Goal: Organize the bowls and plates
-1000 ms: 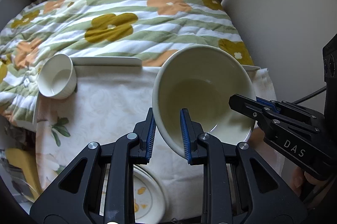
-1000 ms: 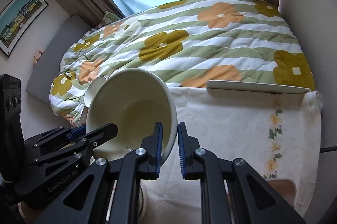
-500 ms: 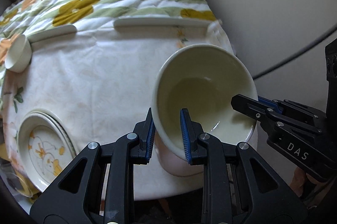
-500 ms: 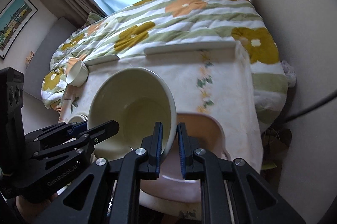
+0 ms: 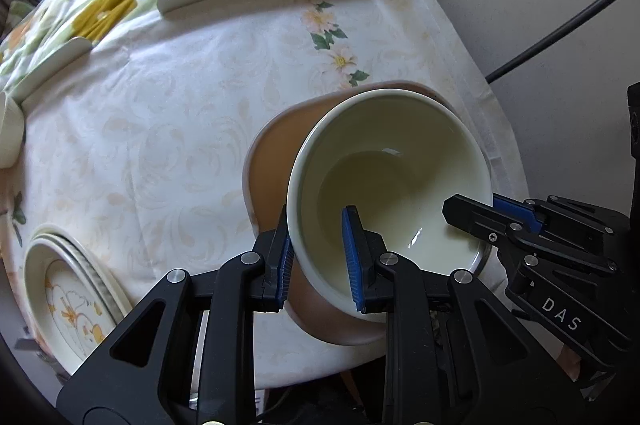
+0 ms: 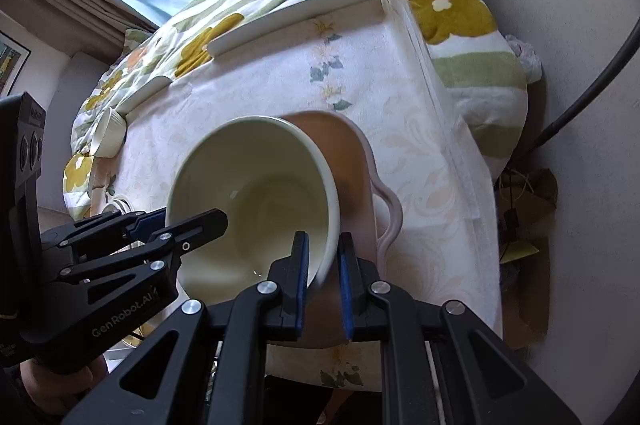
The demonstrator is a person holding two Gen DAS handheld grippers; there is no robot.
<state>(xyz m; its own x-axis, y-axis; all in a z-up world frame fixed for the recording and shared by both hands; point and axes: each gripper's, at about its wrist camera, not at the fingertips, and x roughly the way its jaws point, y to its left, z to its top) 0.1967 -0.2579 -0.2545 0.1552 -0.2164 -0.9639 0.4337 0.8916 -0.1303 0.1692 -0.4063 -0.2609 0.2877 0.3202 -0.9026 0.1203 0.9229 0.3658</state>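
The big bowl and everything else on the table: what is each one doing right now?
Cream bowl: tilted, held over the pink dish.
Left gripper: shut on the bowl's rim.
Right gripper: shut on the opposite rim.
Pink dish: on the tablecloth, empty.
Small cup: tipped on its side.
Flowered plates: stacked.

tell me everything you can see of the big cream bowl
The cream bowl is a large, deep, glossy piece, ceramic by its look, plain and empty, with a rounded rim. It is tilted, its opening facing the cameras, over a pinkish-brown dish near the table's corner. The left tool pinches one side of its rim and the right tool the opposite side, one finger inside and one outside each.
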